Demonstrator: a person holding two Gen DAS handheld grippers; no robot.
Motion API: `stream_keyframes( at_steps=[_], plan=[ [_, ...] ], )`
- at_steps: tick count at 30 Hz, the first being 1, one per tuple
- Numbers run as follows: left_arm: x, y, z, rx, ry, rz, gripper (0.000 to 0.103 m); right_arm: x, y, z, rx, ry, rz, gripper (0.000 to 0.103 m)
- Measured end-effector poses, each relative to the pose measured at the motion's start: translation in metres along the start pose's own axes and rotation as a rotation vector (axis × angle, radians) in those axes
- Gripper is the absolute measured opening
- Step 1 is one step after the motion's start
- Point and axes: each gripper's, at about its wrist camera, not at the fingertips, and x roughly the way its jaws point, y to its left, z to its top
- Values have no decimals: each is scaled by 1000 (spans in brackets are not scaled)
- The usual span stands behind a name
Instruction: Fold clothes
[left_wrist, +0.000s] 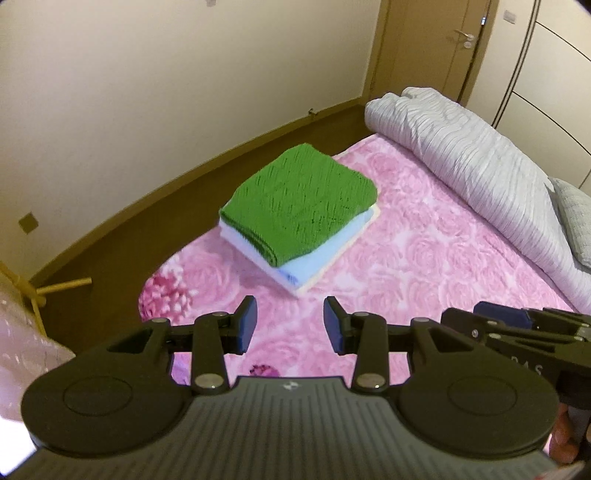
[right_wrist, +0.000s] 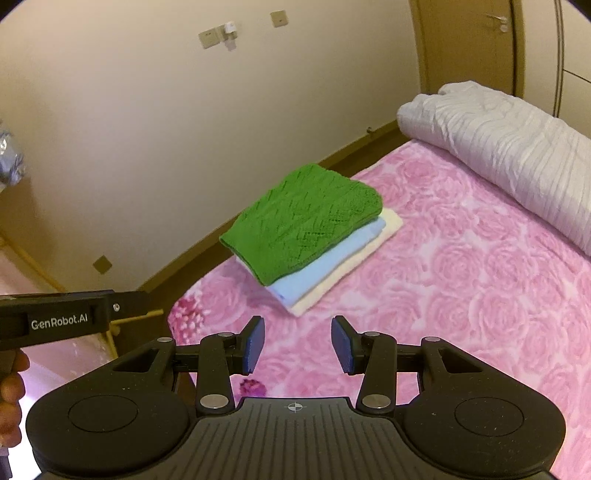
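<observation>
From my left wrist camera, my left gripper (left_wrist: 288, 325) hangs with jaws apart, holding nothing. Ahead on the pink rose bedspread (left_wrist: 424, 266) sits a folded stack: green knit (left_wrist: 299, 206) atop light blue (left_wrist: 314, 264) and cream layers, long axis running diagonally away rightward.

From my right wrist camera, my right gripper (right_wrist: 298, 343) is likewise spread and empty; "GenRobot.AI" shows on the other tool.

Home bedroom: bed (left_wrist: 424, 258) in rose-print pink sheet, rolled quilt (left_wrist: 480, 177), wooden door (left_wrist: 461, 48).
</observation>
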Motion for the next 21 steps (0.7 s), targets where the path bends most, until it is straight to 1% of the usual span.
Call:
stream_keyframes(
  at_steps=[4,11,21],
  plan=[
    [13,-4,1,-25,24,2,35,10,-8,4,-11,26,2,44],
    [38,-6,6,-50,42,29,35,38,-23,21,-10,74,3,44],
    [79,-6,21,-47,73,51,35,83,-32,47,-17,132,18,44]
  ],
)
